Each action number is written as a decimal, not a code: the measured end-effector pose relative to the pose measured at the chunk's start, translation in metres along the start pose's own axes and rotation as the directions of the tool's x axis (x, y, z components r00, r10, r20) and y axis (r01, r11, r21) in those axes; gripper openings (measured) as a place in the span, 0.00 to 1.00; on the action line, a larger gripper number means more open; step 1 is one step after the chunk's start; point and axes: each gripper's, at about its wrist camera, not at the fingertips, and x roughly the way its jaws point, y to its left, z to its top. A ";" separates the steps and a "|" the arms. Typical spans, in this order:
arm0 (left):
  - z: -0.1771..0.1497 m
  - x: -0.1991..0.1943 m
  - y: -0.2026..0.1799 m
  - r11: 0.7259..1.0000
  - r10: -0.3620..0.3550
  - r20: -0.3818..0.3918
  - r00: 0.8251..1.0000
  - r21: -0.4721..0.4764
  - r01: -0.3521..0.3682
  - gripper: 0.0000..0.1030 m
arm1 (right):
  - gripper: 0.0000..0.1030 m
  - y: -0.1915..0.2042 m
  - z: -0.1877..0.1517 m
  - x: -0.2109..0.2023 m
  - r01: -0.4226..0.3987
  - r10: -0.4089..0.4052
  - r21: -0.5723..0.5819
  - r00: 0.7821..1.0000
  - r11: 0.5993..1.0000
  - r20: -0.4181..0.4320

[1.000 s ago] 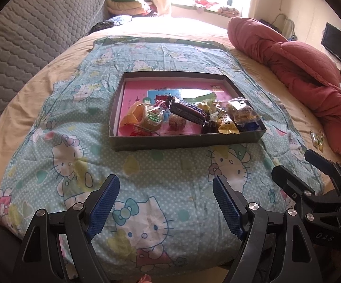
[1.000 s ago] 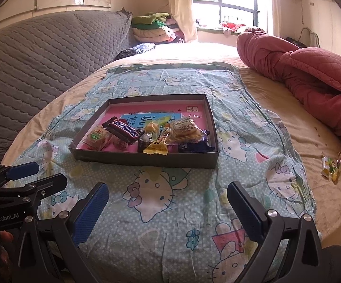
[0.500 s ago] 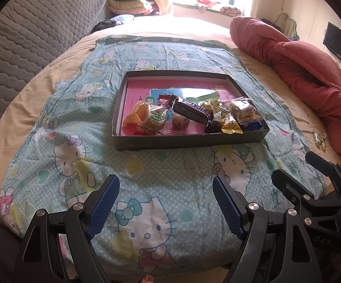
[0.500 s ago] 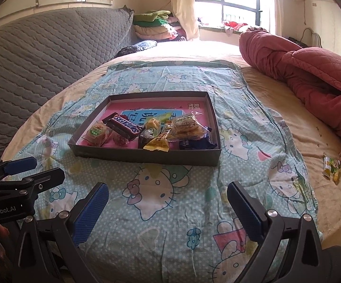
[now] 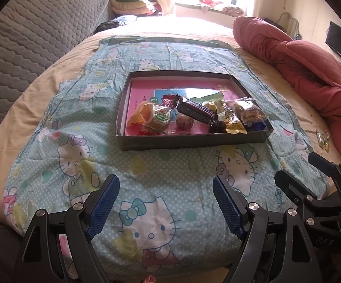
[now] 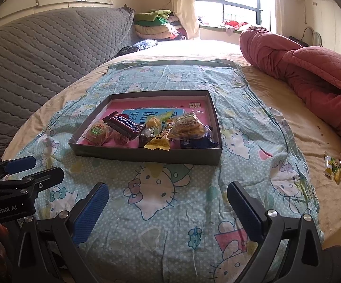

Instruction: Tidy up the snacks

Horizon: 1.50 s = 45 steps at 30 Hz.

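The one wrapper that reads plainly is the dark brown Snickers bar (image 6: 123, 124), its white "SNICKERS" lettering seen upside down in the right wrist view, lying slantwise across the other snacks in a shallow dark box (image 6: 147, 156) with a pink printed bottom. The print on that bottom has a blue panel with large characters, too far off to read. Left of the bar sits a clear-wrapped round cake with a green label (image 6: 99, 131); right of it lie a yellow wrapper with dark print (image 6: 158, 143), a clear bag of pale biscuits (image 6: 186, 125) and a dark blue packet (image 6: 197, 142) against the right wall. The box rests on a Hello Kitty blanket (image 6: 156, 188) spread over the bed, with a red quilt (image 6: 312, 70) bunched at the right. A small green and yellow packet (image 6: 334, 168) lies alone on the bare sheet, well apart from the box. The left gripper (image 5: 165, 206), marked "GenRobot.AI" on its side, and the right gripper (image 6: 168, 208) both hover near the blanket's front edge, fingers spread wide and holding nothing.
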 end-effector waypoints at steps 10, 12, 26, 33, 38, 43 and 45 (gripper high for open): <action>0.000 -0.001 0.002 1.000 0.005 -0.001 1.000 0.000 -0.005 0.80 | 0.98 0.000 0.000 0.000 -0.001 0.001 0.000 1.000 1.000 0.003; 0.000 -0.001 0.003 1.000 0.008 0.002 1.000 0.000 -0.008 0.80 | 0.98 0.000 0.000 0.001 -0.003 0.003 -0.001 1.000 1.000 0.002; 0.001 0.002 0.002 1.000 0.031 0.000 1.000 -0.002 -0.031 0.80 | 0.98 0.000 -0.001 0.004 -0.005 0.004 -0.006 1.000 1.000 -0.007; 0.000 0.003 0.002 0.999 0.038 -0.003 0.999 0.000 -0.038 0.80 | 0.98 0.000 -0.002 0.005 -0.005 0.005 -0.004 1.000 1.000 -0.006; -0.001 0.004 0.003 0.999 0.047 -0.005 0.999 -0.001 -0.047 0.80 | 0.98 0.000 -0.001 0.004 -0.004 0.004 -0.004 1.000 1.000 -0.003; -0.001 0.004 0.003 0.999 0.049 -0.008 0.999 0.001 -0.049 0.80 | 0.98 0.000 -0.001 0.005 -0.006 0.006 -0.001 1.000 1.000 -0.002; -0.001 0.004 0.003 0.999 0.052 -0.007 0.999 0.003 -0.052 0.80 | 0.98 -0.001 -0.001 0.005 -0.006 0.006 0.000 1.000 1.000 -0.003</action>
